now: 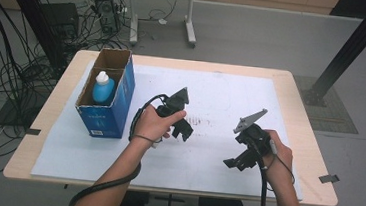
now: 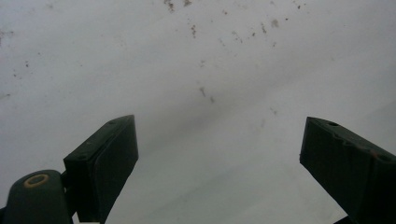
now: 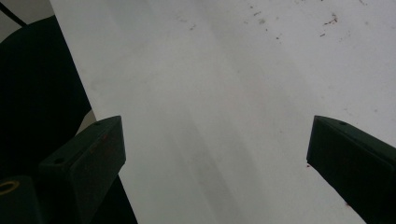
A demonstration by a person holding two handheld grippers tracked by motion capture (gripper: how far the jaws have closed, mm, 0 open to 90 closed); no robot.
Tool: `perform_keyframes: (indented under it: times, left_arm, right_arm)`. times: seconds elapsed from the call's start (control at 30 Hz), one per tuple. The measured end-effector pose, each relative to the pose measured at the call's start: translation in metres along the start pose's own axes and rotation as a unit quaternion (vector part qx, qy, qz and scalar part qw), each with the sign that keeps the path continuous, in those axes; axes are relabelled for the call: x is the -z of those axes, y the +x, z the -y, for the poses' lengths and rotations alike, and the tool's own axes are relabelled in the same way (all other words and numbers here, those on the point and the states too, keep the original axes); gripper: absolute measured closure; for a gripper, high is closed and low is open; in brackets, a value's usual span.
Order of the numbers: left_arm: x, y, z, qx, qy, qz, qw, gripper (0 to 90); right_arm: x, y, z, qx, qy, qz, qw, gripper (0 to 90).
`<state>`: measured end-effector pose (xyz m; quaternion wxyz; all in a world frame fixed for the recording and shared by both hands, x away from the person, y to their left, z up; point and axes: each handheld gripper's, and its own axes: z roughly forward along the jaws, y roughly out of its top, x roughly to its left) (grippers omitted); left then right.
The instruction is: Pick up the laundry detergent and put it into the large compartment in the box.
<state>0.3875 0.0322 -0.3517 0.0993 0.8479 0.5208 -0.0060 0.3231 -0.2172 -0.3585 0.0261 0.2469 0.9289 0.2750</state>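
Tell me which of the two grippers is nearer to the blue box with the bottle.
The left gripper is nearer: it hovers just right of the blue cardboard box holding the blue bottle. The right gripper is further right, near the table's front edge.

Lab: cable tangles (image 1: 3,74), computer tower (image 1: 101,8), black frame post (image 1: 354,45).

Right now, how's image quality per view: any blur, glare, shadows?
High view: sharp and evenly lit, soft shadows under both hands on the white sheet. Left gripper view: soft, hazy, a dim diagonal shadow band on the sheet between the open left claw. Right gripper view: streaky blur, bright washed-out sheet, right claw dark, open.
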Motion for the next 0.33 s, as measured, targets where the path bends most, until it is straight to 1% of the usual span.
perform_keyframes:
  times: [0.17,0.2,0.3,0.33]
  left_arm:
    - [0.0009,-0.0004,0.0009,0.000,-0.002,0.000,1.0000,11.8]
    - [0.0013,-0.0003,0.0018,0.004,-0.005,0.000,1.0000,11.8]
    - [0.0021,0.0006,0.0025,0.001,-0.003,-0.001,1.0000,11.8]
    - [0.0022,0.0005,0.0029,0.002,-0.005,-0.001,1.0000,11.8]
  right_arm:
    - [0.0024,0.0025,0.0008,0.000,-0.002,0.004,1.0000,4.5]
    - [0.0033,0.0032,0.0009,-0.001,-0.002,0.005,1.0000,4.5]
    - [0.0043,0.0039,0.0015,-0.001,-0.004,0.005,1.0000,4.5]
    - [0.0046,0.0045,0.0018,-0.001,-0.004,0.007,1.0000,4.5]
